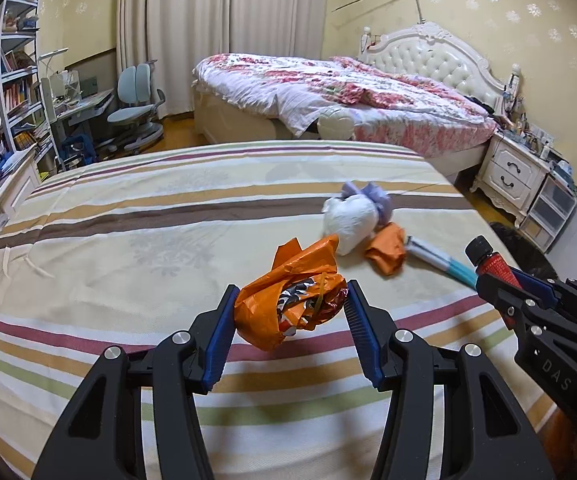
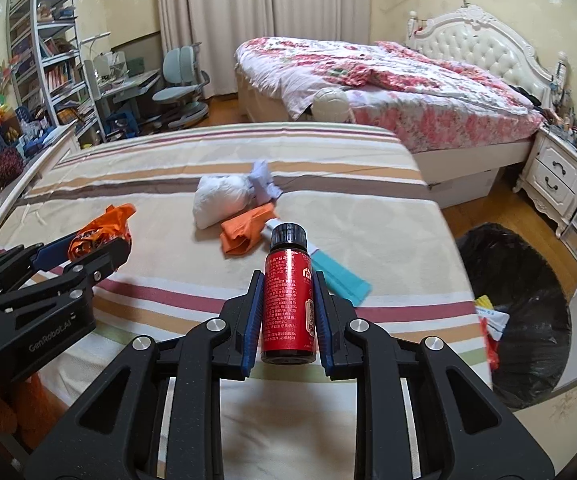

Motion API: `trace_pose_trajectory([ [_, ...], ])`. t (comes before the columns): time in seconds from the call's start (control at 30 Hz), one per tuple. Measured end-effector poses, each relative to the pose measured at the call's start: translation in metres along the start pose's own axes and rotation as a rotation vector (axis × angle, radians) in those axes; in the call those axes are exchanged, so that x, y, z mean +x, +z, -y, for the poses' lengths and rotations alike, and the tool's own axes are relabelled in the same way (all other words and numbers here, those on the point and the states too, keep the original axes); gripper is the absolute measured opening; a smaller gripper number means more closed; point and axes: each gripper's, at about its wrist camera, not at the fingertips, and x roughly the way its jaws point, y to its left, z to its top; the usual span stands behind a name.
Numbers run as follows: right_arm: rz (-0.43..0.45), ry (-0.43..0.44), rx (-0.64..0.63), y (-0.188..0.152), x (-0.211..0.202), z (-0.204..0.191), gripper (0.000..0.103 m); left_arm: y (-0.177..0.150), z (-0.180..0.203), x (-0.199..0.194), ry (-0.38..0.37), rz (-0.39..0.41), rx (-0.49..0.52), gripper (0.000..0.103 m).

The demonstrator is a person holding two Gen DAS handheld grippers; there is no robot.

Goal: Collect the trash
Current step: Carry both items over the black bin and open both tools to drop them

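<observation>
Left claw: our left claw (image 1: 290, 312) is clenched on the orange wrapper bundle (image 1: 288, 304); both blue pads press its sides, and it hangs just above the striped bed (image 1: 128, 240).
Right claw: our right claw (image 2: 288, 304) is clenched on the red bottle (image 2: 288, 304); the bottle lies along the fingers, with its black cap (image 2: 287, 236) pointing to the far side.
Both claws: in the left wrist view we see the right claw at the right edge with the bottle; in the right wrist view the left claw is at the left with its bundle.
White bundle: a white bundle (image 2: 220, 200) with a pale purple knot lies on the bed, far from the claws, near the middle.
Orange piece: a second orange piece (image 2: 244, 232) lies just beside the white bundle, on its near side.
Teal packet: a flat white and teal packet (image 2: 340, 280) lies on the bed at the right of the orange piece; its near end passes behind the bottle.
Trash bag: a black trash bag (image 2: 528, 280) stands open on the floor at the right of the bed, with some coloured packaging inside.
Room: we see a second bed with a flowered cover (image 2: 388, 84) on the far side.
</observation>
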Motion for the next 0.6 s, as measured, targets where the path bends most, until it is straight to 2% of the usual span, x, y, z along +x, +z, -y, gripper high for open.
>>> trace_pose_trajectory([
  [0.27, 0.068, -0.09, 0.072, 0.003, -0.028, 0.051, 0.023, 0.007, 0.044, -0.011, -0.075, 0.036, 0.04, 0.053],
  [0.6, 0.101, -0.241, 0.184, 0.005, -0.04, 0.14, 0.023, 0.021, 0.129, 0.002, -0.187, 0.057, 0.128, 0.053],
])
